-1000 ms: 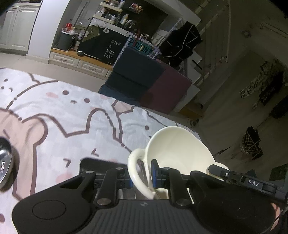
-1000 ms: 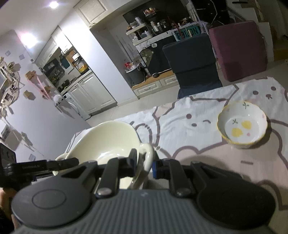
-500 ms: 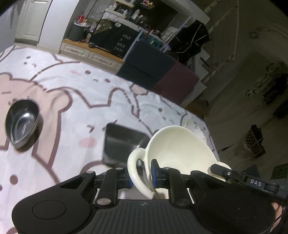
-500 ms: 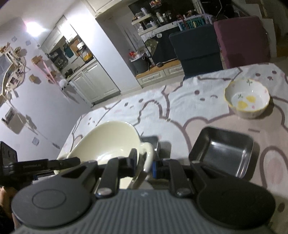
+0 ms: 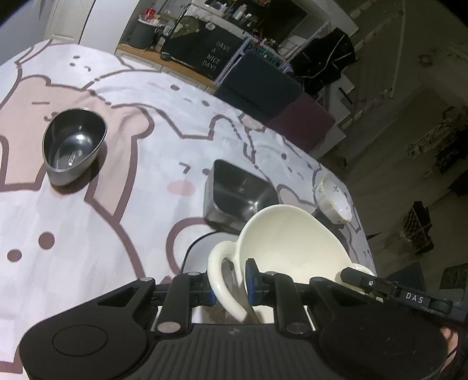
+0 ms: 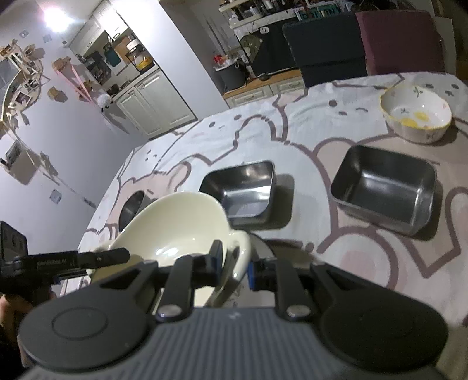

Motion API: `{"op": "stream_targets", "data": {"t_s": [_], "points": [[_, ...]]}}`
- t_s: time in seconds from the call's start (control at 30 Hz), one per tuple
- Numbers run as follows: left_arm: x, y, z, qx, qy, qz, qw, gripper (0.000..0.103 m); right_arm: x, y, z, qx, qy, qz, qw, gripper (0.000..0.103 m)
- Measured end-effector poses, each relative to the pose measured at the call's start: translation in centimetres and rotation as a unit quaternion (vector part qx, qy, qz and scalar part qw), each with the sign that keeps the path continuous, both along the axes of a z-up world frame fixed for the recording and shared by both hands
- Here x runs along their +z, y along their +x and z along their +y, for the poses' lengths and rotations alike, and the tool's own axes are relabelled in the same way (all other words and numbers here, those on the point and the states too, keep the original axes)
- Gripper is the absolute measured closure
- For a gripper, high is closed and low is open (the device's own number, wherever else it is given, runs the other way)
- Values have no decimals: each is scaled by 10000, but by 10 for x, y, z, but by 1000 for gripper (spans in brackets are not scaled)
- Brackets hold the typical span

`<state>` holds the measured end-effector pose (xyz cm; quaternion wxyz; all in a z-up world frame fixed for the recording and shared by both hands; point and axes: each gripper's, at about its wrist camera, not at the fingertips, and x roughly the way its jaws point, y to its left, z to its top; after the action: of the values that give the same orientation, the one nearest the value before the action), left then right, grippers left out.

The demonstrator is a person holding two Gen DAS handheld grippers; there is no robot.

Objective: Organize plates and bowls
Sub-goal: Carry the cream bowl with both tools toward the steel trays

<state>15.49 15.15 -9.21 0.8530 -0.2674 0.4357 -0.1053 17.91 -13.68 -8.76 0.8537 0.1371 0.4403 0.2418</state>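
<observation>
Cream two-handled bowl (image 5: pixel 288 242) hangs above the surface's (image 5: pixel 122 198) near edge, left tongs (image 5: pixel 231 285) and right tongs (image 6: pixel 235 264) each clenched on one loop handle; uneven lowering could tilt it, slipping a handle.

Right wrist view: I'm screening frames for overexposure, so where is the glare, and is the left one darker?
Right wrist view: the ceiling light blows out the upper left; glints on the steel trays. Left wrist view: dimmer, its right side nearly black; fisheye bends the table edge.
</observation>
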Motion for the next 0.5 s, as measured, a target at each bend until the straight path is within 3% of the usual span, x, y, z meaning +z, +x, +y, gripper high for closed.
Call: {"op": "stream_targets", "data": {"t_s": [0.5], "points": [[-29,13,-4,-154,325,433,9984,79,-14,2,14,178,-402,102,9990,82]]}}
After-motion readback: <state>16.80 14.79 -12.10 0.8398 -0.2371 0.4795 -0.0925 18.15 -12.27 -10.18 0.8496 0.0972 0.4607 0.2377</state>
